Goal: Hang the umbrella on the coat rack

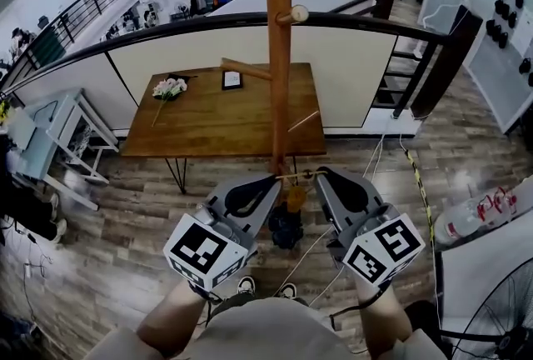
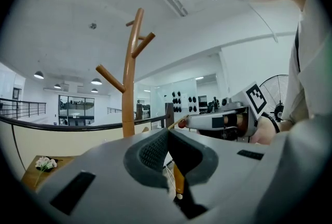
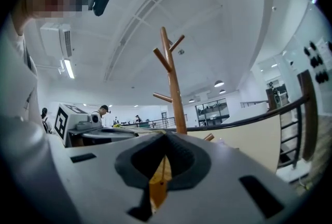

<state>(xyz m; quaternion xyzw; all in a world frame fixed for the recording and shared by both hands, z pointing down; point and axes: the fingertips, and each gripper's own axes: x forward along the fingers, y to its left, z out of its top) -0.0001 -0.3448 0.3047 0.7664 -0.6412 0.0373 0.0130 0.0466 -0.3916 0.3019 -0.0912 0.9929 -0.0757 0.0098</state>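
We hold both forearms low and close together before the coat rack (image 1: pixel 278 58). The left gripper (image 1: pixel 272 179) and right gripper (image 1: pixel 321 174) each pinch the cord of the hanging umbrella (image 1: pixel 294 200).

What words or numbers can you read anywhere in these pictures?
No readable text anywhere.
Cubes on the left gripper and right gripper: black-and-white square patterns, no letters.
Dark frame on the table: too small to read.
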